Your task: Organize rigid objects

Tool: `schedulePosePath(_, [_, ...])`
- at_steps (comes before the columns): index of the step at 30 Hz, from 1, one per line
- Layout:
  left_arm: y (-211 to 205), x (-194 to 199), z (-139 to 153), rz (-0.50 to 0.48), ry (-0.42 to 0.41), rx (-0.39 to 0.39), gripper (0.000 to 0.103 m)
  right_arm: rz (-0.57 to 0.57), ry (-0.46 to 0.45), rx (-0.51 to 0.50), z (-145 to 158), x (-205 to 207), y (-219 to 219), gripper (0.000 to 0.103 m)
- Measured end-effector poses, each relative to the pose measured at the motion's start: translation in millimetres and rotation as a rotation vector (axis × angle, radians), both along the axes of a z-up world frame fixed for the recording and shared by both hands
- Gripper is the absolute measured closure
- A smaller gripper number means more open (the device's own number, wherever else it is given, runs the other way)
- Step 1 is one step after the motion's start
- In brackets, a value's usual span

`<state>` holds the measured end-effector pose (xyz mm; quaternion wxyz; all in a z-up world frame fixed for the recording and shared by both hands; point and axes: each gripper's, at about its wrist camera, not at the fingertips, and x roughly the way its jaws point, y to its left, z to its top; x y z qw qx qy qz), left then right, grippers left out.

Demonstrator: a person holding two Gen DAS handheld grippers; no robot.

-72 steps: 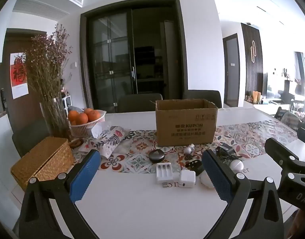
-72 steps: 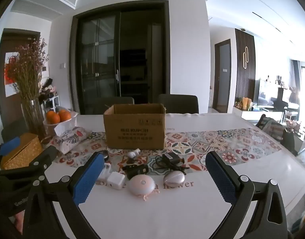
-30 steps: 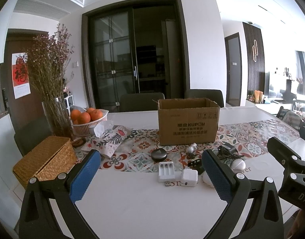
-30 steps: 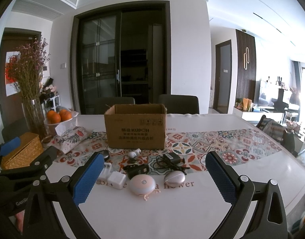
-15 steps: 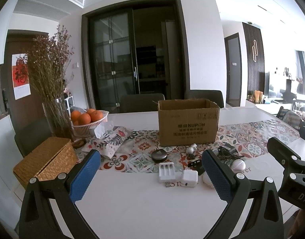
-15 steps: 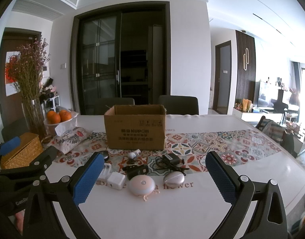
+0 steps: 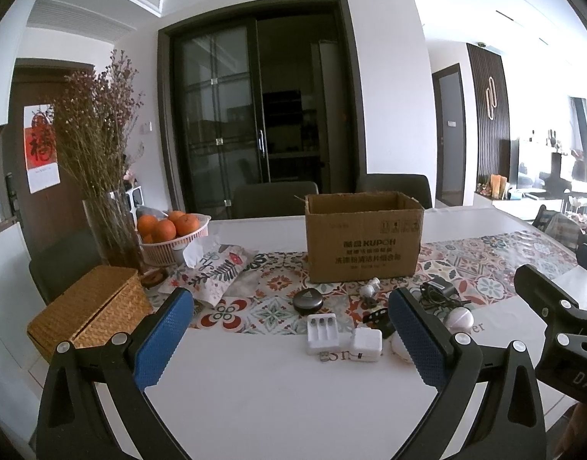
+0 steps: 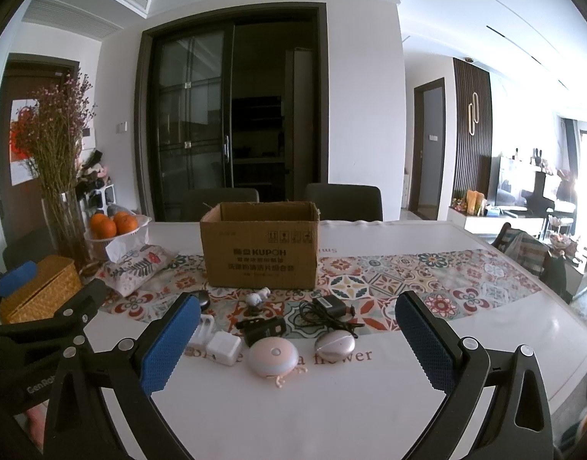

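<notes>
An open cardboard box (image 7: 364, 243) (image 8: 260, 255) stands on the patterned runner. In front of it lie small items: a white battery charger (image 7: 323, 332), a white plug cube (image 7: 366, 343) (image 8: 224, 347), a black round puck (image 7: 308, 300), a small white figurine (image 8: 257, 297), a black adapter with cable (image 8: 328, 312), a black clip (image 8: 260, 329), a pink round device (image 8: 272, 355) and a silver oval device (image 8: 334, 343). My left gripper (image 7: 291, 339) is open and empty, short of the items. My right gripper (image 8: 293, 341) is open and empty, also short of them.
A wicker box (image 7: 90, 312), a vase of dried flowers (image 7: 111, 230), a basket of oranges (image 7: 170, 235) and a tissue pack (image 7: 216, 270) stand at the left. Chairs (image 8: 343, 203) stand behind the white table (image 8: 312, 402).
Both grippers have stayed open and almost still. The left view has shifted very slightly. Nothing on the table has moved.
</notes>
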<state>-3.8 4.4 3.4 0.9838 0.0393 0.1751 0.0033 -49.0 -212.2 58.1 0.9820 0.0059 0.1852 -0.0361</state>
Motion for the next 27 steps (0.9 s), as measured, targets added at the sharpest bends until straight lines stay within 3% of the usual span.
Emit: schedulePosePath(27, [-1.0,7.5,-10.6,-0.004,0.048,-0.011,0.0,0.001,0.023,0.01,-4.6,5.3,1.4,0.0])
